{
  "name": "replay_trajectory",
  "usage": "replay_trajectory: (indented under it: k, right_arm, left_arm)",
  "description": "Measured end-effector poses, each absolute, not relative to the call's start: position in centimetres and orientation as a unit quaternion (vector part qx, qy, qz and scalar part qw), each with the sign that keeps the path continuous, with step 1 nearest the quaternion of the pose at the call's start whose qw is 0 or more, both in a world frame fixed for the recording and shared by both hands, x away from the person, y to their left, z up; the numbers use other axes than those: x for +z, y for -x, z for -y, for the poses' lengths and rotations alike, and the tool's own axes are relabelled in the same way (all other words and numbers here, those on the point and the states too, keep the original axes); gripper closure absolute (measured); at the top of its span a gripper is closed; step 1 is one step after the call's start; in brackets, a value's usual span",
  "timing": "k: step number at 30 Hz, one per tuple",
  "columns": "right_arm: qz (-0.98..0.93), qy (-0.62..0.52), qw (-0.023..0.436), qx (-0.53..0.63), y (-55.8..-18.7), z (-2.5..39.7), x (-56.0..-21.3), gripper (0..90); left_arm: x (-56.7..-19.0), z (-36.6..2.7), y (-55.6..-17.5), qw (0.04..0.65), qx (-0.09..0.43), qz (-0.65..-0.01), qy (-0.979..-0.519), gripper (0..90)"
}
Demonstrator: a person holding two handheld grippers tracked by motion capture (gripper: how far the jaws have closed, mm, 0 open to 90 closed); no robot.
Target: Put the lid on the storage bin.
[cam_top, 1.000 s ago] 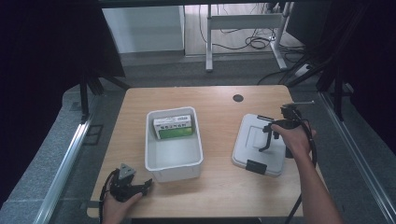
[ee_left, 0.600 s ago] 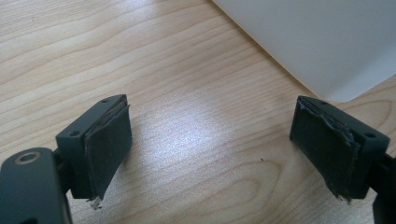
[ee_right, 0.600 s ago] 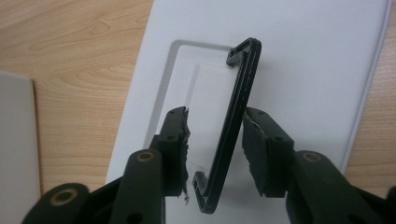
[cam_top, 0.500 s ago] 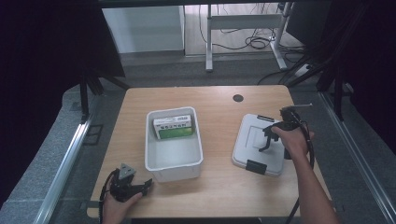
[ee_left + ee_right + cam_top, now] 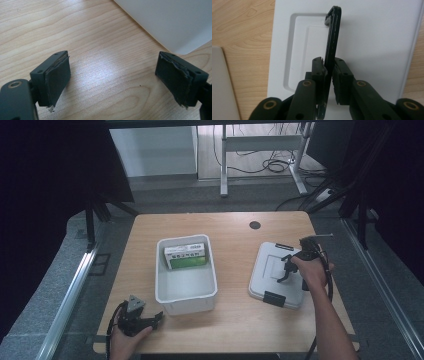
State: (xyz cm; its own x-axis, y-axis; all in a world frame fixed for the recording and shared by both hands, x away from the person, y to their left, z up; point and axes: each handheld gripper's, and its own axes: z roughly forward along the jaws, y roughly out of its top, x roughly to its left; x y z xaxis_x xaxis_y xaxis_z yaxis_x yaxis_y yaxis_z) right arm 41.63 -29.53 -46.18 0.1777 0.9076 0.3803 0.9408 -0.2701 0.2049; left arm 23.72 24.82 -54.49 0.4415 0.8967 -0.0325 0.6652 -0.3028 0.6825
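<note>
A pale wooden table (image 5: 235, 227) stands in a dim room with cables on the floor behind it, and on it we have an open white bin (image 5: 186, 292) holding a green and white box (image 5: 186, 257) against its far wall. To the right of the bin, well apart from it, lies the grey lid (image 5: 267, 279), flat on the wood, with a black handle (image 5: 333, 37) raised upright from its recessed middle. Our right gripper (image 5: 329, 75) has its jaws pressed together on that handle, low on its near end. Our left gripper (image 5: 112, 82) rests at the near left corner of the table, jaws spread wide with nothing between them, just beside the bin's near corner. We judge the step in hand to be grasping the lid so as to carry it to the bin. The next move calls for a straight lift that keeps the lid level, then a sideways carry leftward to line it up over the rim
</note>
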Motion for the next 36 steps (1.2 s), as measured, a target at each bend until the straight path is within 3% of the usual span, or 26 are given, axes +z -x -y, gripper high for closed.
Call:
replay_trajectory:
  k: [11, 36]
  right_arm:
    - [0.559, 0.794, 0.068, -0.228, -41.7, 30.0, -46.4, 84.5]
    - [0.558, 0.79, 0.061, -0.245, -41.3, 29.7, -44.0, 84.7]
  left_arm:
    - [-54.5, -24.8, -23.7, 0.32, 0.181, -0.497, -0.786, 12.8]
    - [-54.5, -24.8, -23.7, 0.32, 0.181, -0.497, -0.786, 12.8]
